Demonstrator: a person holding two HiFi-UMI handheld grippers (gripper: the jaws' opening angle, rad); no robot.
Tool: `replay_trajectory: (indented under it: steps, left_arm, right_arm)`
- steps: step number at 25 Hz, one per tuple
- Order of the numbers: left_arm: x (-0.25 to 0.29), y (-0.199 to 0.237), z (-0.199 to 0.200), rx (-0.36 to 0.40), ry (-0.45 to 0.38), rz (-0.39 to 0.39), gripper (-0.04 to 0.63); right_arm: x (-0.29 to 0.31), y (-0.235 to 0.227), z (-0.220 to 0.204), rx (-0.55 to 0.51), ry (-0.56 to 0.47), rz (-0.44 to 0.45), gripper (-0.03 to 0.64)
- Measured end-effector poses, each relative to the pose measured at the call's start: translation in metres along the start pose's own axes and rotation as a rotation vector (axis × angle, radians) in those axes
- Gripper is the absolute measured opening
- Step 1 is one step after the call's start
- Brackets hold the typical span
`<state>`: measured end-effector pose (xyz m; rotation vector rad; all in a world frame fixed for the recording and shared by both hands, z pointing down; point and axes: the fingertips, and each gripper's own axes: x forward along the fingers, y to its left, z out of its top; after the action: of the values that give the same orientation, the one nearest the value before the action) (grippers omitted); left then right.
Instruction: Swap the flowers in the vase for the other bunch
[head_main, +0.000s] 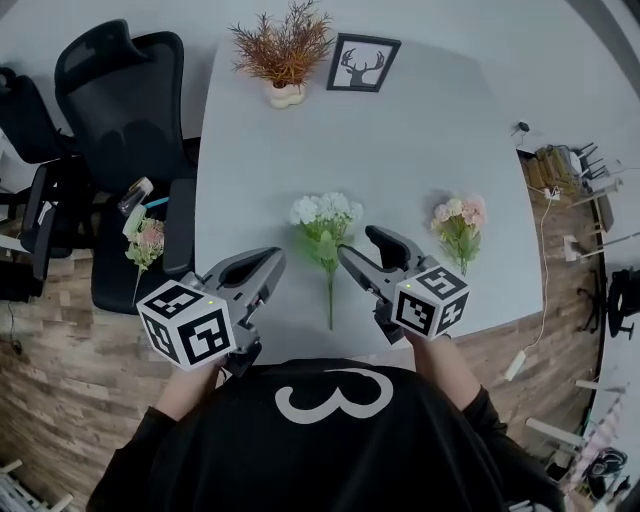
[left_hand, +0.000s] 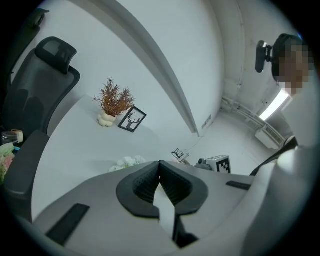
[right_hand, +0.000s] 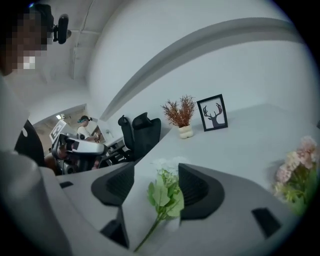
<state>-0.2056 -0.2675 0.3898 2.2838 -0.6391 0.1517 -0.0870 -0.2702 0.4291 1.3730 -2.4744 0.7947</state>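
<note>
A bunch of white flowers lies on the grey table, its stem pointing toward me. A pink bunch lies to its right. At the far edge a cream vase holds reddish dried sprigs. My right gripper is open just right of the white bunch's stem; in the right gripper view the white bunch shows between the jaws with no pad touching it. My left gripper is shut and empty, left of the stem. The white bunch peeks over its closed tips.
A framed deer picture stands beside the vase. Black office chairs crowd the table's left side, and another small pink bunch rests there. Wooden floor, cables and clutter lie to the right.
</note>
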Motion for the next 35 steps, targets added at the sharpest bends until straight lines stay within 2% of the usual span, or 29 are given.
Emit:
replay_trajectory:
  steps: [4, 7, 12, 14, 18, 22, 29, 35]
  left_arm:
    - [0.002, 0.012, 0.003, -0.007, 0.017, -0.013, 0.011]
    - [0.003, 0.021, 0.004, -0.018, 0.023, -0.019, 0.011]
    - [0.001, 0.032, 0.006, -0.05, 0.021, -0.037, 0.011]
    - [-0.002, 0.036, 0.006, -0.067, 0.014, -0.038, 0.011]
    - [-0.004, 0.043, 0.005, -0.083, 0.007, -0.033, 0.011]
    - [-0.005, 0.04, 0.006, -0.112, -0.007, -0.06, 0.011]
    - [-0.017, 0.047, 0.009, -0.118, -0.034, -0.047, 0.011]
    - [-0.019, 0.048, 0.007, -0.122, -0.044, -0.047, 0.011]
  right_arm:
    - [0.021, -0.017, -0.012, 0.025, 0.029, -0.083, 0.341]
    - [0.038, -0.027, -0.025, 0.041, 0.083, -0.121, 0.373]
    - [0.055, -0.047, -0.047, 0.187, 0.139, -0.159, 0.374]
    - [0.06, -0.048, -0.053, 0.206, 0.159, -0.16, 0.374]
    - [0.078, -0.044, -0.059, 0.215, 0.186, -0.142, 0.374]
    - [0.094, -0.049, -0.068, 0.219, 0.226, -0.167, 0.374]
    - [0.11, -0.053, -0.079, 0.141, 0.304, -0.201, 0.373]
    - [0.117, -0.057, -0.086, 0.139, 0.346, -0.195, 0.33]
